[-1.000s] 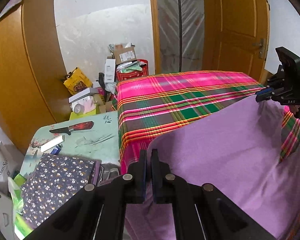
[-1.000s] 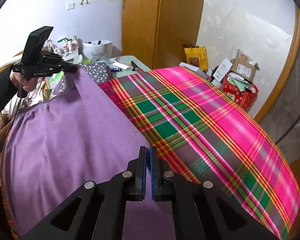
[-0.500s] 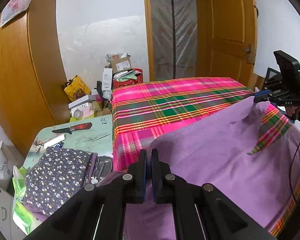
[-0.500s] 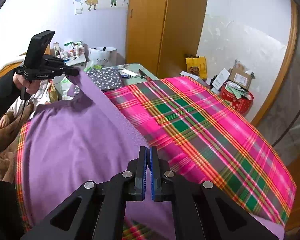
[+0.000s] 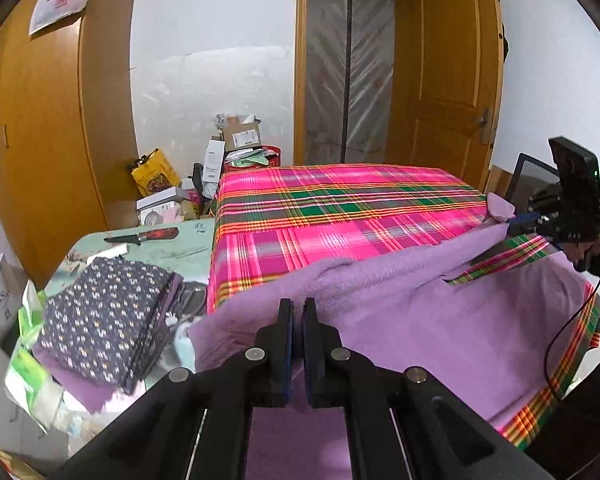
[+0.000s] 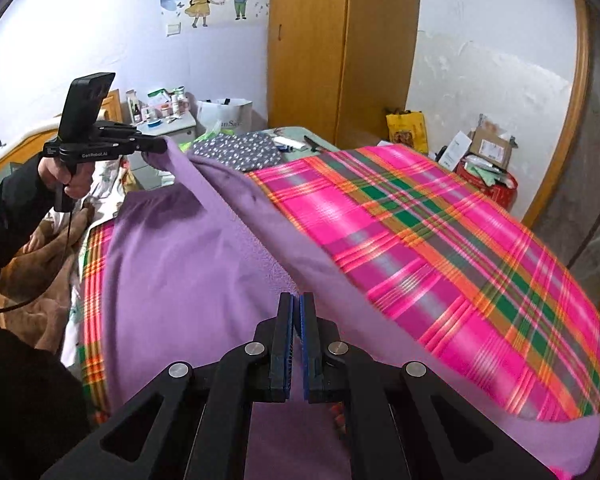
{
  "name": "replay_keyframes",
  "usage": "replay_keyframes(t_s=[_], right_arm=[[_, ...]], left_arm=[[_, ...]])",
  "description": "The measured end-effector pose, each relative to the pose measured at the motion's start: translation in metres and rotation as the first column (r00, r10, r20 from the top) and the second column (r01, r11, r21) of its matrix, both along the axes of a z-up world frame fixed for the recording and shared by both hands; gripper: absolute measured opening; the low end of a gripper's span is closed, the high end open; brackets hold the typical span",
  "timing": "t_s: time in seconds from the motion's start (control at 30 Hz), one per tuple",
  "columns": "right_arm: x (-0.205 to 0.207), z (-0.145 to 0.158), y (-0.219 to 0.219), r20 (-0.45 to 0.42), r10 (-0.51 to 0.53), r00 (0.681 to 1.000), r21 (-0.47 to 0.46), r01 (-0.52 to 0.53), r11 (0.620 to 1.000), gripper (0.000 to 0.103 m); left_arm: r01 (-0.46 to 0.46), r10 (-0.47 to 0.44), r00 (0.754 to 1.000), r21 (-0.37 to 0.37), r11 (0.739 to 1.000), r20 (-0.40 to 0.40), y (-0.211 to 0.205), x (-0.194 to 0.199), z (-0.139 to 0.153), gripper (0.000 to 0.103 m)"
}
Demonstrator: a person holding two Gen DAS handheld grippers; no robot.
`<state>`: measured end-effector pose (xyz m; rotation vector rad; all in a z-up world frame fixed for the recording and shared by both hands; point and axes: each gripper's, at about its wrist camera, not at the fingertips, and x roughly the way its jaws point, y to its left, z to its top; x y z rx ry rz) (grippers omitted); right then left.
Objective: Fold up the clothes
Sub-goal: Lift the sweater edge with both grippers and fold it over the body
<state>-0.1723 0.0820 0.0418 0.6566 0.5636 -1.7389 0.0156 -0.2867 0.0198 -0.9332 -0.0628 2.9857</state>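
Black claw [image 5: 298, 312], blue pads, silver screws; black sleeve [image 6: 8, 200].

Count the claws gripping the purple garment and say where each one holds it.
2. The left claw pinches the purple garment at its far left corner; the right claw pinches its right corner. None appear hidden.

The purple fleece garment [image 5: 440, 312] lay spread over the near part of a bed, on a pink, green and orange plaid sheet [image 5: 340, 208]. Its far edge was lifted off the sheet and stretched taut between two raised corners, the fuzzy inner side showing along the fold [image 6: 268, 256].
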Motion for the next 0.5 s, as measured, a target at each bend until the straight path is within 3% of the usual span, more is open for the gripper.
replay_keyframes(t_s=[0.2, 0.5], right_arm=[[0.026, -0.029, 0.008, 0.053, 0.008, 0.999, 0.041, -0.01, 0.999, 0.003], [0.043, -0.074, 0.012, 0.125, -0.022, 0.992, 0.108, 0.008, 0.994, 0.003]], left_arm=[[-0.029, 0.028, 0.999, 0.054, 0.998, 0.031, 0.005, 0.021, -0.023, 0.004], [-0.076, 0.053, 0.989, 0.165, 0.983, 0.138, 0.011, 0.041, -0.074, 0.006]])
